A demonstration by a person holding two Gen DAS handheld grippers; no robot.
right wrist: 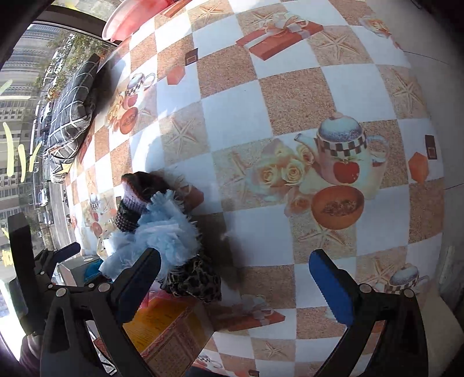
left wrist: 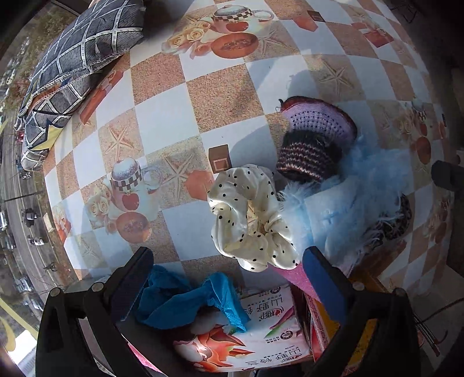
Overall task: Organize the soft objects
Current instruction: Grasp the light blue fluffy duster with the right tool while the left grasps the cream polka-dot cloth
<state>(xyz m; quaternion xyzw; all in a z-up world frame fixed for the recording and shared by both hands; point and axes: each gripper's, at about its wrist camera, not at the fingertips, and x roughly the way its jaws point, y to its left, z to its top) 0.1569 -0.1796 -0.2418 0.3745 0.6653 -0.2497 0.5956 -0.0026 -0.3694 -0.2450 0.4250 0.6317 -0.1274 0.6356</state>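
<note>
A cream scrunchie with black dots [left wrist: 252, 217] lies on the checkered tablecloth [left wrist: 162, 121], just ahead of my open left gripper [left wrist: 229, 266]. Right of it sit a fluffy light-blue item [left wrist: 362, 188], a purple and striped knitted piece [left wrist: 316, 139] and a leopard-print scrunchie [left wrist: 397, 220]. Below my left fingers an open box [left wrist: 261, 327] holds a blue cloth [left wrist: 185, 301]. In the right wrist view the fluffy blue item [right wrist: 171, 235], knitted piece [right wrist: 136, 197] and leopard scrunchie [right wrist: 197, 281] sit beside the left finger of my open right gripper [right wrist: 235, 278], which holds nothing.
A dark grid-patterned cushion [left wrist: 75, 66] lies at the table's far left edge by a window. A pink basin [right wrist: 136, 17] stands at the far end. The orange box side [right wrist: 165, 327] is near my right gripper. My other gripper [right wrist: 58, 255] shows at the left.
</note>
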